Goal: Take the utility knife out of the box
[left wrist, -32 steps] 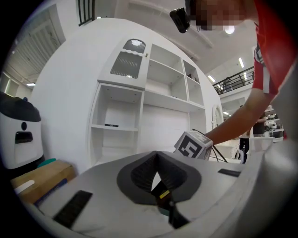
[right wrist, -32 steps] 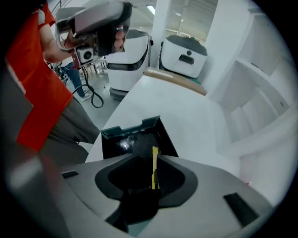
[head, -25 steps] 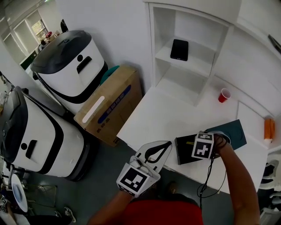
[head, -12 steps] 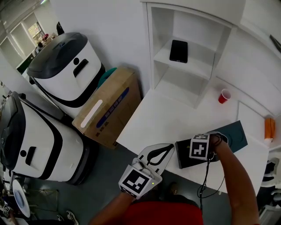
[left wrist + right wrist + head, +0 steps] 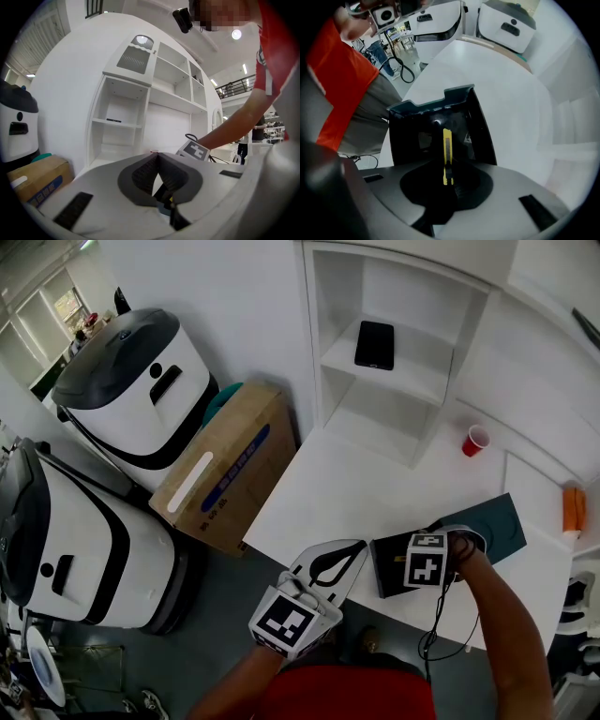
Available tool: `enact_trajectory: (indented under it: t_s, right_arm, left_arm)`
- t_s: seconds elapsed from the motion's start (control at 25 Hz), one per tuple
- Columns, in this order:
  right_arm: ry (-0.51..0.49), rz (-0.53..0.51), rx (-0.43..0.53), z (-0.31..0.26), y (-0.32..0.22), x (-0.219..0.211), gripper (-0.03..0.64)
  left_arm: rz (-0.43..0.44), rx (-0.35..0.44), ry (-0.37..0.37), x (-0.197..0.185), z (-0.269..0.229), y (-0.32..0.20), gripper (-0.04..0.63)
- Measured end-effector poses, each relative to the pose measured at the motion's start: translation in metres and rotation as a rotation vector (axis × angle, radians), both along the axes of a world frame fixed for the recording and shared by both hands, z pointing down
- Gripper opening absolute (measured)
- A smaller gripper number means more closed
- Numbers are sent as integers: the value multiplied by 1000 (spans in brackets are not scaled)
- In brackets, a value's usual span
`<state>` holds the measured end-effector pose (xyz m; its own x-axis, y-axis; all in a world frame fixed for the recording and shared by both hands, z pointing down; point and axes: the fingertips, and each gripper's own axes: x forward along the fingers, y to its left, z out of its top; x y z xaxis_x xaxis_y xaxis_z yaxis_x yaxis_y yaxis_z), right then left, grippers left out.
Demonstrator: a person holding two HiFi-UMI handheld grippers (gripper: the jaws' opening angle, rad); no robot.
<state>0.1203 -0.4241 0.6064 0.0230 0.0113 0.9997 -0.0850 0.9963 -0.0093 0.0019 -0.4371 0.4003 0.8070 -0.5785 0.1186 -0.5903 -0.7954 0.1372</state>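
Head view: a white table has a black open box at its near edge. The right gripper points straight down into it, its marker cube covering the box's right part. A dark teal flat panel lies just right of the box. A red cup stands farther back, well apart from it. A white shelf unit rises at the far side with a black slab on one shelf.

Right gripper view: the yellow knife is inside the box, running lengthwise away from the jaws. Its near end sits between the pad tips. The jaws are closing on it and appear to touch it on both sides.

The left gripper hangs off the table's near edge, left of the box, pointing roughly level toward the shelves. Its jaws are pressed together with nothing between them. A cardboard carton sits on the floor at the left.
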Motion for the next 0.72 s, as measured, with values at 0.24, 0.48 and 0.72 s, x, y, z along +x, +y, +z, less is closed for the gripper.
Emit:
enact_trajectory:
  t_s: [0.24,0.48,0.72]
  right_arm:
    - [-240,138,136,-50,-9,-12,77]
    - [-622,354,366,-138,-13,-18,77]
    - [-1024,562,576,-225,6,-13,77]
  left_arm:
    - [10,6,-3,4,-3,4,9]
    - [28,30,3,14,-19,12,9]
    - [64,84,19,37,-49,27,9]
